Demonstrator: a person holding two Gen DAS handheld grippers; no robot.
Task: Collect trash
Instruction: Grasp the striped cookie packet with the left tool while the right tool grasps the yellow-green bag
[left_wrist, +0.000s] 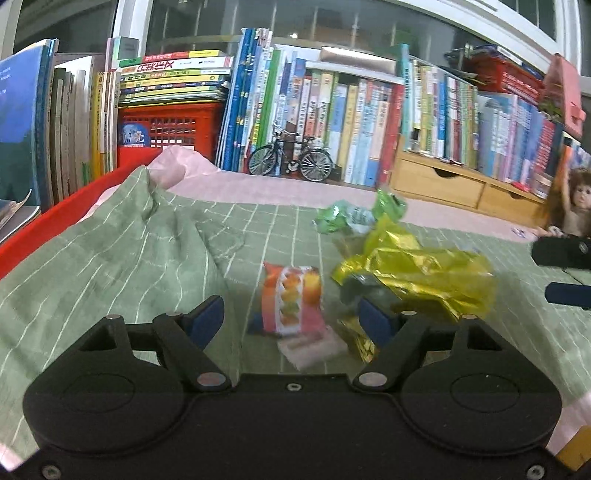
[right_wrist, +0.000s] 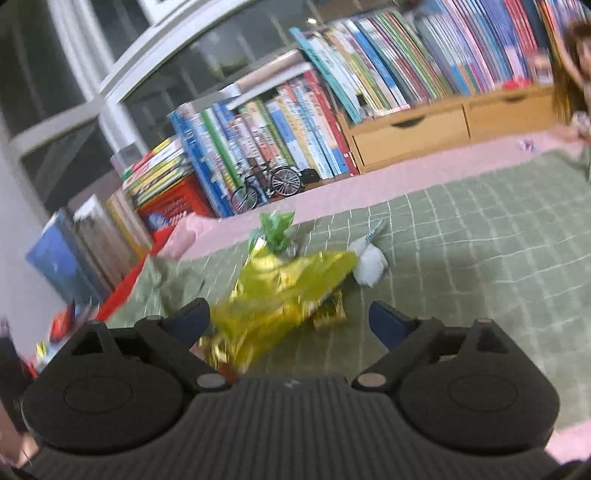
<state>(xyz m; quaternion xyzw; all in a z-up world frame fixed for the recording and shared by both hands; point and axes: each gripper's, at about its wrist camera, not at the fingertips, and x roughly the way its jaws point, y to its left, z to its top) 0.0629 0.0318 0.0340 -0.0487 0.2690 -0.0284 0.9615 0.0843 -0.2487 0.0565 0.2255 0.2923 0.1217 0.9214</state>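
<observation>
My left gripper hangs over the green checked cloth, its jaws spread and gripping nothing; the striped orange-and-pink snack wrapper lies on the cloth between the two blue pads, straight ahead at twelve o'clock. The wrapper's long axis runs roughly from twelve to six, in line with the gripper, so the jaws as they stand would close across its narrow width. The crumpled yellow foil wrapper sits at about two o'clock from this gripper, right up against the right-hand pad in this view, though whether they touch I cannot tell. A smaller green wrapper lies beyond the foil at one o'clock.

My right gripper is also released, jaws at their widest and holding nothing. In its view the yellow foil wrapper fills the gap from eleven to twelve o'clock, its long axis slanting from seven to one, its lower end crowding the left pad. A white scrap lies at one o'clock.

I judge the left hand nearer the striped wrapper, the right nearer the foil.
</observation>
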